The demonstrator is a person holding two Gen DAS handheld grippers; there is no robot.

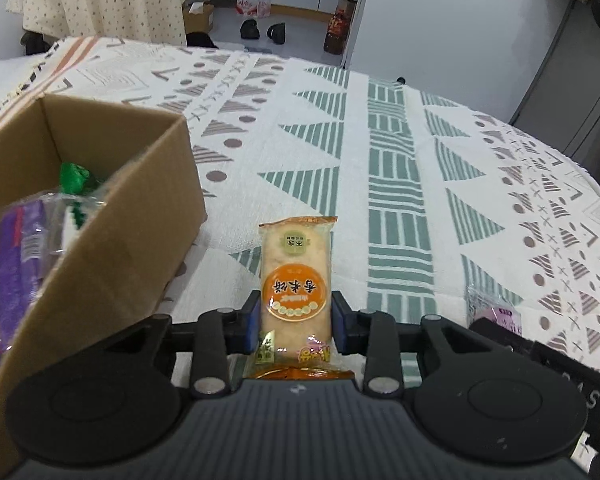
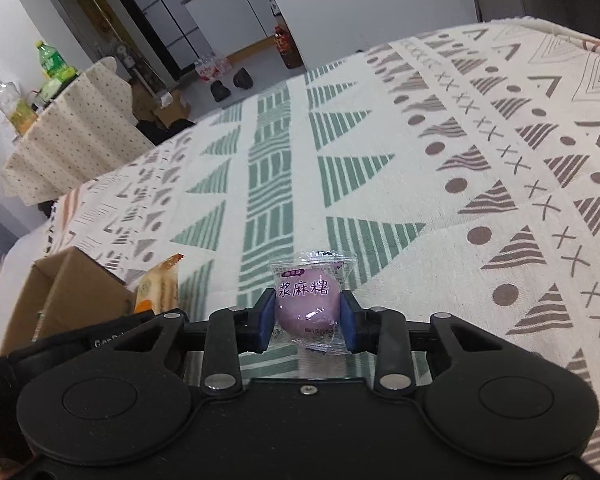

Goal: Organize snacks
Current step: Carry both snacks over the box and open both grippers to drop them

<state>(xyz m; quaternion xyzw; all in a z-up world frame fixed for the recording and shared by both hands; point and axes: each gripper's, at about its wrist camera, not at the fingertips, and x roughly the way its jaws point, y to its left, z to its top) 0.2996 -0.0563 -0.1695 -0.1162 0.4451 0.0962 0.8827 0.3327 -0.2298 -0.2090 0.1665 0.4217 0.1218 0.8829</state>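
Left wrist view: patterned cloth [image 1: 340, 128] covers worktop; your left hand-held gripper [image 1: 296, 320] pinches rice cracker packet [image 1: 296, 276], cardboard box [image 1: 112, 200] contents partly cut off. Right hand-held gripper [image 2: 308, 316] pinches purple mochi [image 2: 306, 300].

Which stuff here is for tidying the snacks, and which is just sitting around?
For the job:
rice cracker in left gripper
purple mochi in right gripper
box holding snacks

Just around:
tablecloth
shoes
green bottle
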